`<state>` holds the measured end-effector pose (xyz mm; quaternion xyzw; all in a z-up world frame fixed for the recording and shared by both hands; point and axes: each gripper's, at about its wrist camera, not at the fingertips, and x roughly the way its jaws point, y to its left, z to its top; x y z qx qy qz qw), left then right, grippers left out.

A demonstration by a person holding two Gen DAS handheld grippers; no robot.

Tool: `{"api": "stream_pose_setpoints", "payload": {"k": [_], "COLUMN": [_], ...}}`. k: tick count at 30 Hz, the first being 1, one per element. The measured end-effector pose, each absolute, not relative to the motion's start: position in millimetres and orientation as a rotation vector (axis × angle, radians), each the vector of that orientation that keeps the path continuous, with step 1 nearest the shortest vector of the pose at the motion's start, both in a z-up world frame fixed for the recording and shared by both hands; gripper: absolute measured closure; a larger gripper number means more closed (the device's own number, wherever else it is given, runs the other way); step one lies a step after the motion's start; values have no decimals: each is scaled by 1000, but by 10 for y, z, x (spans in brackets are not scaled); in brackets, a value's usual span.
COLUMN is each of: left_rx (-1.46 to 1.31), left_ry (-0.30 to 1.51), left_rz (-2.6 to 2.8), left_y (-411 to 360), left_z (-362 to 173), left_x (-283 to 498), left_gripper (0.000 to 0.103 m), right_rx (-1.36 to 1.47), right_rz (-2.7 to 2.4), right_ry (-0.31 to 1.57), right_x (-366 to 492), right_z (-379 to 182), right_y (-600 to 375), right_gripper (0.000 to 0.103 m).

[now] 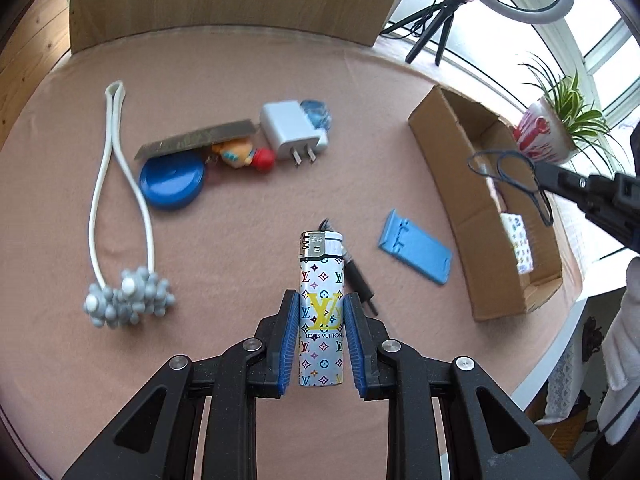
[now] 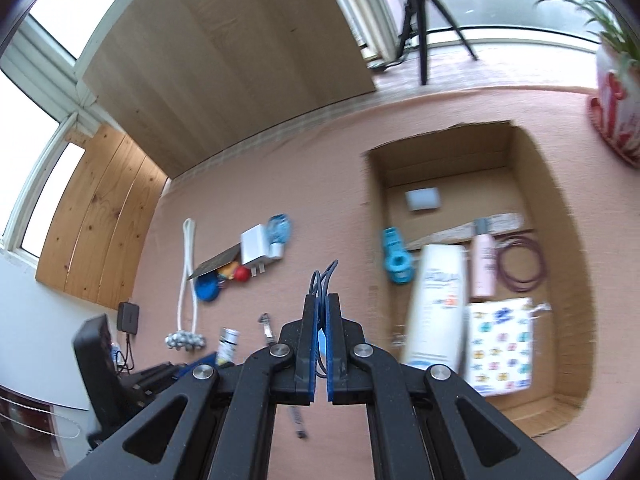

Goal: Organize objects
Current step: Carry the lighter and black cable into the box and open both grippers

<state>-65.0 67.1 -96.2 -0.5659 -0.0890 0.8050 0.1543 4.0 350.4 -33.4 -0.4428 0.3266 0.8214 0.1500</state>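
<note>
1. The lighter (image 1: 321,308) carries the one clearly legible wording: "LOUIS VUITTON" in small dark capitals across the lower half of its silver body.
2. Just above that line sits a large yellow interlocked "LV" monogram; smaller "LV" marks in several colours repeat over the rest of the casing.
3. The white bottle (image 2: 438,304) lying in the cardboard box (image 2: 560,240) shows pale blue lettering and an orange mark, too blurred to read.
4. The pink bottle (image 2: 484,268) beside it bears small dark print, also illegible.
</note>
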Motion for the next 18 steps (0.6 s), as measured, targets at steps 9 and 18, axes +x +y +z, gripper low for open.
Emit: {"api": "stream_pose_setpoints", "payload": {"k": [9, 18], "left_rx": [-1511, -1447], "left_ry": [-231, -193], "left_rz": [2326, 2283], "left_y": [1173, 1989], "left_z": [-653, -403], "left_x": [-1047, -1499], "left_gripper": [79, 78], "right_rx": [-1197, -1189], "right_rz": [2312, 2256], "right_ry": [878, 809], "right_x": [352, 481], "right_z": [-243, -328], "right_y": [3936, 4361], "right_gripper": [100, 100]}}
